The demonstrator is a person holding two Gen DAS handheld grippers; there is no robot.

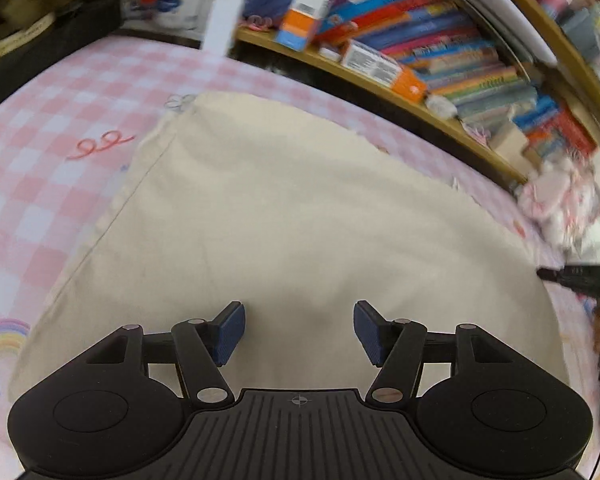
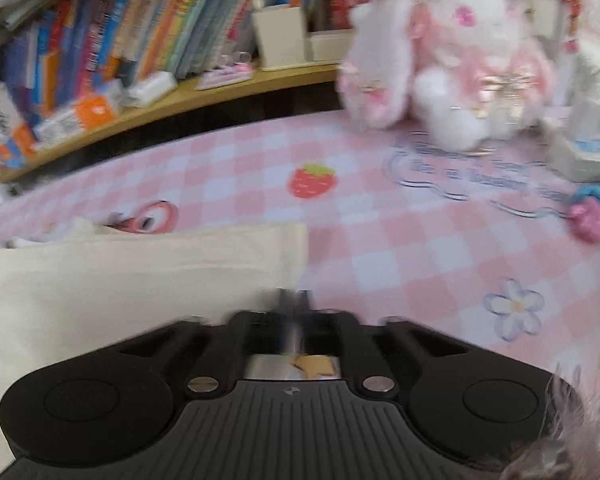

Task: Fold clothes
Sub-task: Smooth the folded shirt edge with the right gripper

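Handling judgement: the cream-coloured woven cotton garment (image 1: 300, 216) appears light, soft and limp, with no stiffness to carry a fold by itself; it is likely to drape and slide little on the pink-and-white checked printed tablecloth (image 1: 40, 184). The stitched seam along its left side and the corners look like the firmest places to pinch.

Nearest in the left wrist view, the left gripper (image 1: 299, 330) has its blue-padded jaws spread wide and empty, with the garment lying flat directly beneath and ahead of them.

In the right wrist view, the right gripper (image 2: 294, 304) has its jaws drawn together at the garment's near right edge (image 2: 140, 272); blur prevents telling whether cloth is pinched between them.

Farther off sit a white-and-pink plush rabbit (image 2: 444, 56) and a wooden bookshelf of colourful books (image 1: 440, 64).
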